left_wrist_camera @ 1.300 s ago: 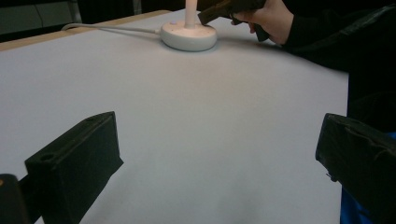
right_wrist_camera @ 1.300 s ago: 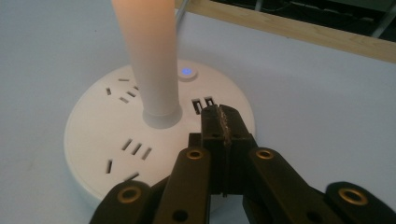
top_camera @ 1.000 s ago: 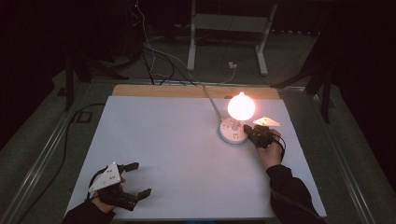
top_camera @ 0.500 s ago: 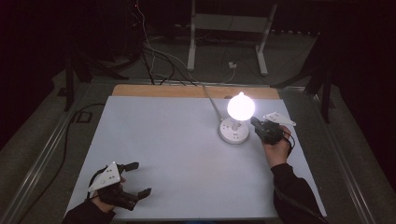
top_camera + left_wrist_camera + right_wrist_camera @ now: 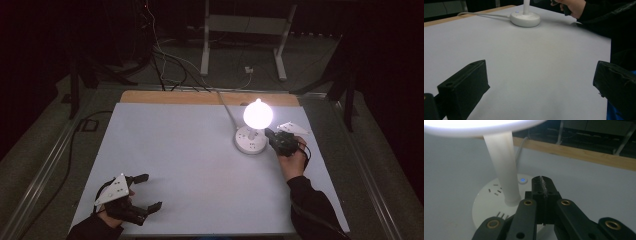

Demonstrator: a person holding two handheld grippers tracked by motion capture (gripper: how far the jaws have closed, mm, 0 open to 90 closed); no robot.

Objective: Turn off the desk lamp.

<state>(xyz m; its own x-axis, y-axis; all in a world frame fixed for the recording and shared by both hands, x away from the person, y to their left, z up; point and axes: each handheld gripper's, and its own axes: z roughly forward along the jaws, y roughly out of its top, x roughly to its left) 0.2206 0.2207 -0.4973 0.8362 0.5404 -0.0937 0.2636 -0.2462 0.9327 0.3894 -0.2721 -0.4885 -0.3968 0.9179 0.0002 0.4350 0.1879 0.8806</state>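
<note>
Standing right of centre in the high view, the small white round-based table lamp with glowing globe shade (image 5: 257,116) is lit, so switching on looks done. The blue-lit button on its base (image 5: 523,180) sits just ahead of the right gripper (image 5: 543,182), jaws pressed together, nothing between them; contact cannot be judged. The left gripper (image 5: 142,192) rests at lower left on the white worktop (image 5: 175,150), jaws spread and empty. Withdrawal remains. Glare hides the shade's detail.
</note>
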